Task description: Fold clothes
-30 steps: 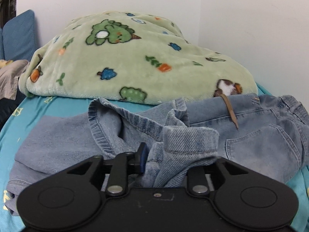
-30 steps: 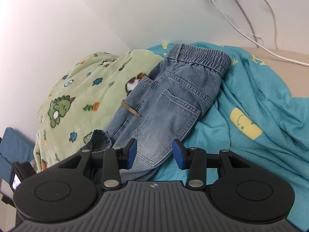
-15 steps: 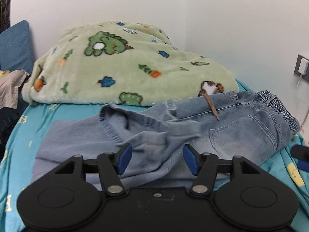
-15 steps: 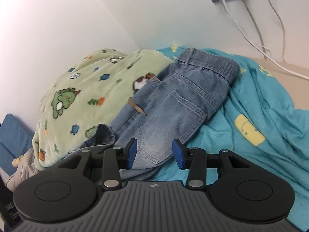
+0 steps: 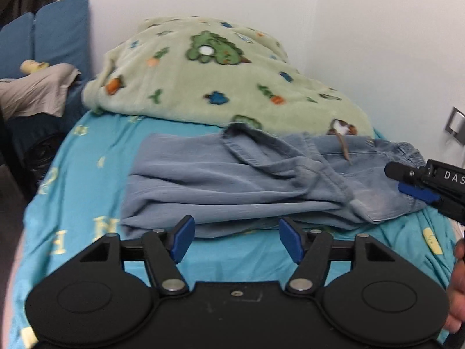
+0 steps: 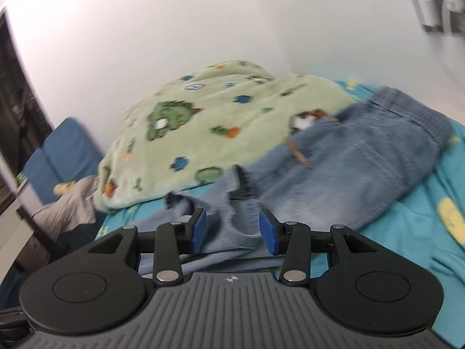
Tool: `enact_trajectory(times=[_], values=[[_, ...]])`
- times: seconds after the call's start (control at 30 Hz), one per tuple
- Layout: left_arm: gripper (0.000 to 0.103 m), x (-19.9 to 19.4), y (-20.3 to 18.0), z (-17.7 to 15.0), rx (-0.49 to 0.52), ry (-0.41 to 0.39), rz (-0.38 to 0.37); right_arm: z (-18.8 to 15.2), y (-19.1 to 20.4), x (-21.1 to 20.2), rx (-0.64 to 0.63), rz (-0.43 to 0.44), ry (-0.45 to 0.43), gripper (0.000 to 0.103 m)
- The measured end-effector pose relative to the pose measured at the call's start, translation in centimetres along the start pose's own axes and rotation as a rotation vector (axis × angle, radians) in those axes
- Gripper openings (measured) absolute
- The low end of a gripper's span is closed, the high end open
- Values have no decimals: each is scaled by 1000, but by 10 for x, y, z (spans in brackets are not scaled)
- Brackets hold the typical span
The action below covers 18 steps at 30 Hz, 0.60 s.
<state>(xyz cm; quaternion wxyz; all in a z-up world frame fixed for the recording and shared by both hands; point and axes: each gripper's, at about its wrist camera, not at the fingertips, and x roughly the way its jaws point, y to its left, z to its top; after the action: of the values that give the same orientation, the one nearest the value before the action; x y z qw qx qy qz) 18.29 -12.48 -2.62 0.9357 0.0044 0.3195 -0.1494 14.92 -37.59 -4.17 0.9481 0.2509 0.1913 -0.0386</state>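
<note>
A pair of light blue jeans [image 5: 247,180] lies folded over on the teal bed sheet [image 5: 87,174], legs to the left, waistband to the right. My left gripper [image 5: 237,240] is open and empty, just in front of the jeans' near edge. My right gripper [image 6: 232,229] is open and empty, hovering over the jeans [image 6: 348,168]; it also shows at the right edge of the left wrist view [image 5: 421,186]. The right wrist view is blurred.
A green fleece blanket with dinosaur prints [image 5: 209,78] is heaped behind the jeans against the white wall. A blue cushion [image 5: 49,35] and grey cloth [image 5: 35,90] sit left of the bed. Wall sockets [image 6: 430,11] are at the right.
My left gripper let go of the jeans fold, opened and pulled back toward the near edge. The jeans now lie flatter. My right gripper swung left over the jeans, staying open.
</note>
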Motion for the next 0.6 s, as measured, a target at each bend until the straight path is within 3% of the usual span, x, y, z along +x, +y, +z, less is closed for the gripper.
enact_trajectory(times=[0.17,0.33,0.43,0.6], values=[[62,-16,23,0,15,-87,54,0,32,25,-143,62,-24,45],[62,-9,37,-7,-42,-82,1,11,51,70,-212,93,-9,45],[62,-1,38,-13,-30,-87,5,15,67,110,-250,123,42,45],[62,14,41,-18,-3,-83,11,-11,99,169,-441,119,149,45]])
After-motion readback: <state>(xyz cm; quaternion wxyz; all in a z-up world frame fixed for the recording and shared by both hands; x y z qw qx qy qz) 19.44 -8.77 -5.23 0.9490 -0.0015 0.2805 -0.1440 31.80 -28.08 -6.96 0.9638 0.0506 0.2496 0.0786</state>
